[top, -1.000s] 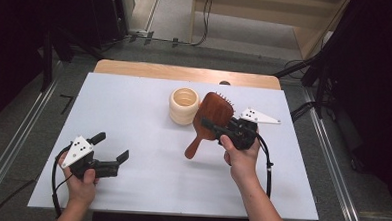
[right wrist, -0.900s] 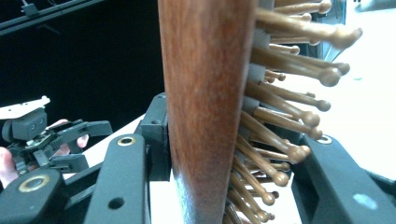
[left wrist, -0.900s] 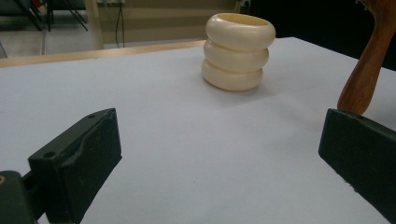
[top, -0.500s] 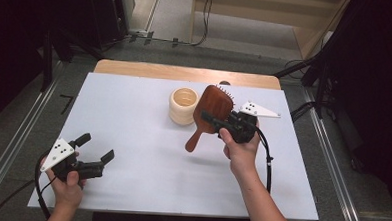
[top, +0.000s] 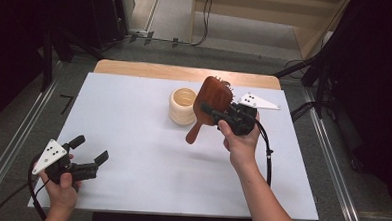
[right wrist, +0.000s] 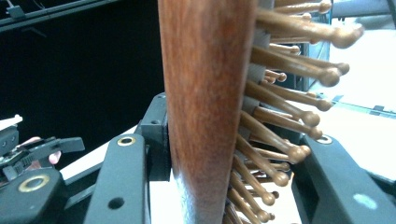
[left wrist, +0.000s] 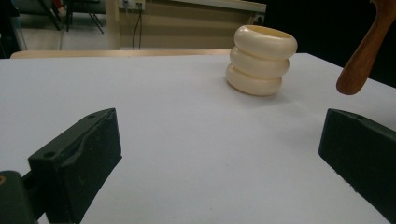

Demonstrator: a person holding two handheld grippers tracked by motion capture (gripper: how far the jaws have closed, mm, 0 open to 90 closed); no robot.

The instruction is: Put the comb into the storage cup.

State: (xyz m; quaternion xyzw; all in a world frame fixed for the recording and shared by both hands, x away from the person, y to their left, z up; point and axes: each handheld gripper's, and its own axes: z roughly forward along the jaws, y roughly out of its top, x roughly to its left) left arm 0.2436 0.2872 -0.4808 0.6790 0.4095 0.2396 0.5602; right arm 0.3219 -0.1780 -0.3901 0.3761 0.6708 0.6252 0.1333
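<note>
Our right gripper [top: 215, 113] has its jaws clamped on the head of the wooden hairbrush [top: 210, 98], one jaw against the smooth back and the other in among the bristles, as the right gripper view shows up close [right wrist: 210, 116]. We hold the brush clear of the white table [top: 147, 153], tilted, with its handle hanging down and to the left; the head sits just beside and partly above the cream ribbed cup [top: 182, 106]. From the left gripper view the handle's rounded end [left wrist: 359, 70] floats in the air to the right of the cup [left wrist: 261, 60], with no contact between them that we can see.

Our left gripper [top: 89, 158] rests low near the front left corner of the table, well apart from both brush and cup. Its jaws stand wide apart with nothing between them, and the left gripper view looks across bare table through that gap.

As we judge it, the pick-up is done: the brush is off the surface and firmly gripped. What appears to be left is getting it into the cup, handle first. For that we would need to swing the handle over the cup's mouth, bring the brush closer to upright, lower it in and let go. The cup is light-looking and unsupported, so a sideways nudge from the handle could tip or slide it; our free gripper is too far off to steady it at present.
</note>
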